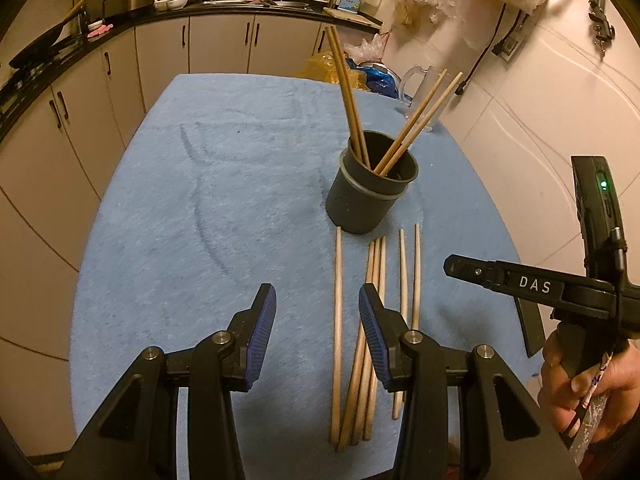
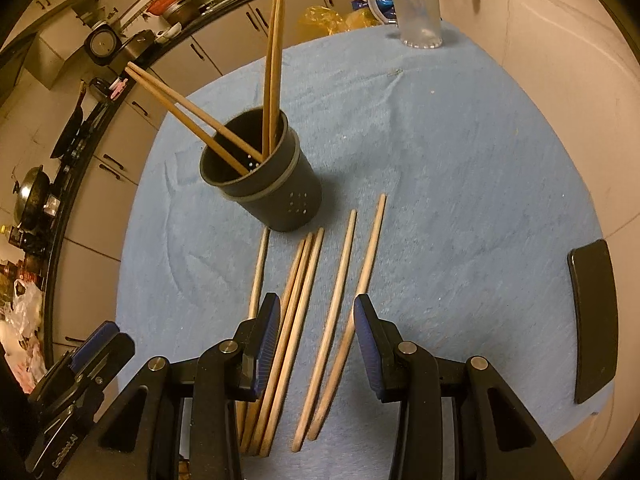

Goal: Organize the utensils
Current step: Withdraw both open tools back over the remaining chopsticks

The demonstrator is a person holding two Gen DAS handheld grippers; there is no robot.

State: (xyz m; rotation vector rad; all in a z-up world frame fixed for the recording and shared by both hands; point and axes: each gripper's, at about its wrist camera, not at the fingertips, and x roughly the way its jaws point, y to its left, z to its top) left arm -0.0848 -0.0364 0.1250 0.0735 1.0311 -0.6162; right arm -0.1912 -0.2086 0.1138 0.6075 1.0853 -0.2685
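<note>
A dark round utensil holder (image 1: 370, 188) (image 2: 266, 172) stands on the blue cloth and holds several wooden chopsticks (image 1: 348, 96) (image 2: 276, 52) upright. Several more chopsticks (image 1: 372, 332) (image 2: 304, 320) lie side by side on the cloth in front of the holder. My left gripper (image 1: 318, 320) is open and empty, above the cloth just left of the loose chopsticks. My right gripper (image 2: 316, 328) is open and empty, hovering over the near ends of the loose chopsticks; it also shows in the left wrist view (image 1: 532, 284), at the right.
The table is covered by a blue cloth (image 1: 224, 184) (image 2: 460, 160). A clear plastic jug (image 1: 420, 88) (image 2: 416, 8) stands at the far edge. A black flat object (image 2: 592, 320) lies at the right edge. Kitchen counters with pans run behind and left.
</note>
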